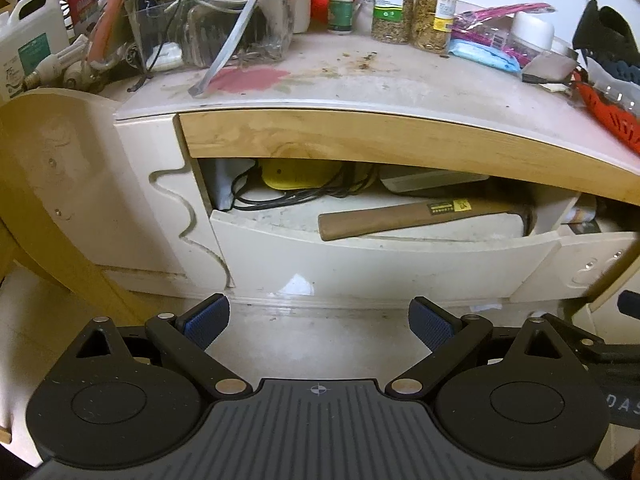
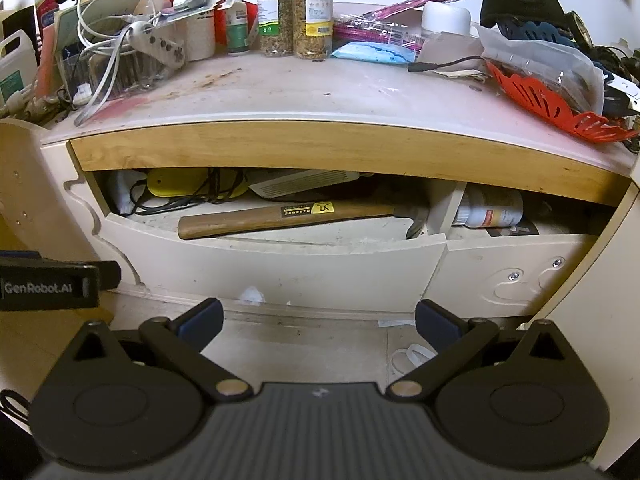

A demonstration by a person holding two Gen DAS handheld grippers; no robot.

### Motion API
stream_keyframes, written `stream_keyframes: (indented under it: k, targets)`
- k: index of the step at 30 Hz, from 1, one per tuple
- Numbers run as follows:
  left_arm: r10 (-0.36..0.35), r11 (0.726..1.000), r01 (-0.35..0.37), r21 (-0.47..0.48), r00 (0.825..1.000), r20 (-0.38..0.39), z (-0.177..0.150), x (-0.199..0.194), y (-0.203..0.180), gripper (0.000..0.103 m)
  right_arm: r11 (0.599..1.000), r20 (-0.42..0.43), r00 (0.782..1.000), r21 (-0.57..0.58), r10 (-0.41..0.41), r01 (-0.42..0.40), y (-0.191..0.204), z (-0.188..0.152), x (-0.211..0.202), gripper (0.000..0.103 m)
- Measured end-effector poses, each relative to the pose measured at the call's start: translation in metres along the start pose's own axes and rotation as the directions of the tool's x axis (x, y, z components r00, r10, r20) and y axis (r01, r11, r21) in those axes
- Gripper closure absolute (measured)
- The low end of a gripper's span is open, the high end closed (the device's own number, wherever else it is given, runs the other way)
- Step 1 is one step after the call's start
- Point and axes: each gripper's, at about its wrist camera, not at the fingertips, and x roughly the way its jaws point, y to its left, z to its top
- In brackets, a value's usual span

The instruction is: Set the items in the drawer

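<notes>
The cream drawer under the desk's wooden edge stands pulled open; it also shows in the right wrist view. Inside lie a wooden-handled hammer, also seen in the right wrist view, a yellow object and black cables. My left gripper is open and empty, low in front of the drawer. My right gripper is open and empty, also in front of it. The left gripper's body shows at the right view's left edge.
The desk top carries two spice jars, a clear box with white cables, a blue packet and a red strainer. A second open drawer on the right holds a white bottle. A wooden chair stands at the left.
</notes>
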Motion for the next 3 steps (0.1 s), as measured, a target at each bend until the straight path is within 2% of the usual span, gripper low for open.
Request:
stream_keyframes:
  k: [3]
  targets:
    - [-0.007, 1.000, 0.007, 0.003, 1.000, 0.012, -0.0021, -0.0007, -0.0011, 0.004, 1.000, -0.002, 1.000, 0.000, 0.001, -0.001, 0.0001, -0.0002, 0.0001, 0.000]
